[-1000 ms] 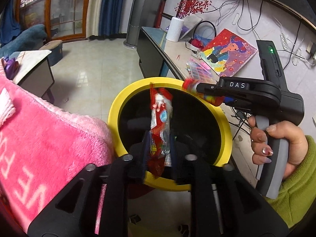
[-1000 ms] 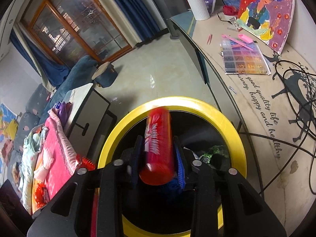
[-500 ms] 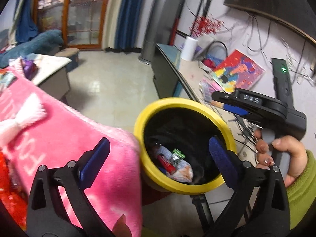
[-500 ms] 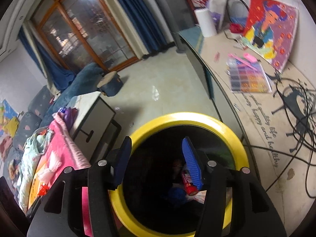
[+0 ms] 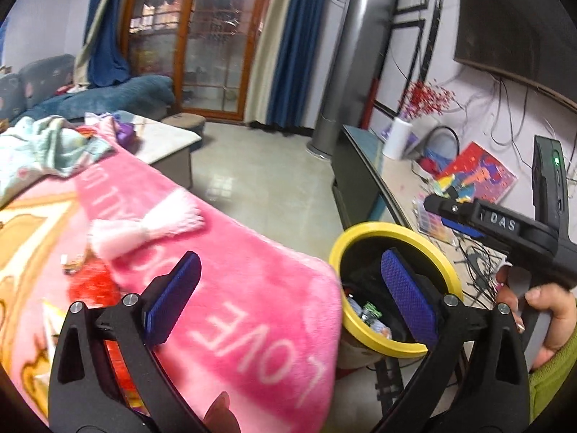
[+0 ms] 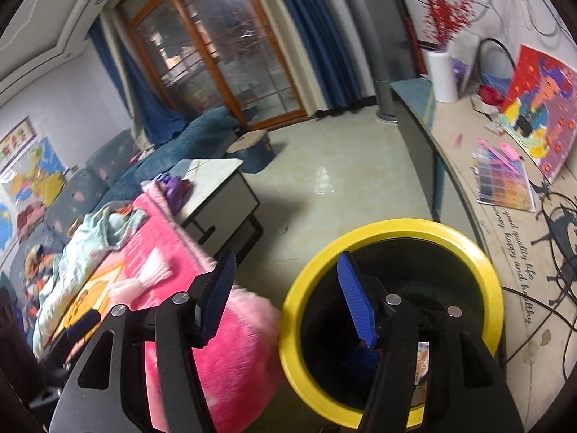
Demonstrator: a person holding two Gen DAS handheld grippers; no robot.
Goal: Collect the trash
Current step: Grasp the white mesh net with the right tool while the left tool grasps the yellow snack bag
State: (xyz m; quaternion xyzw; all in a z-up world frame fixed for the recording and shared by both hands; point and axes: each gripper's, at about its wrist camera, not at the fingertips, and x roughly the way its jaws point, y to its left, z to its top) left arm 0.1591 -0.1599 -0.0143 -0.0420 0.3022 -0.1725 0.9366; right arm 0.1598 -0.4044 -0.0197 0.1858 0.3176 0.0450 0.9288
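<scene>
- Left wrist view: the pink plush blanket [image 5: 234, 288] with white lettering is draped over the seat to the left, its rounded edge just beside the round yellow-rimmed black trash bin [image 5: 364, 229], so trash there is near the bin mouth.
- That bin stands between blanket and the long low console [image 6: 450, 151], mouth up to catch drops; wrappers [image 5: 369, 315] lie at its bottom.
- Open tiled floor [image 6: 342, 166] beyond gives free room; the blanket edge and the cables on the console side crowd the bin.
- Left gripper [image 5: 288, 296] is empty, jaws spread wide, straddling blanket edge and bin rim.
- Right gripper [image 6: 288, 296], gripped by the person's hand [image 5: 548, 310], has just been opening, nothing between its jaws, above the near rim.
</scene>
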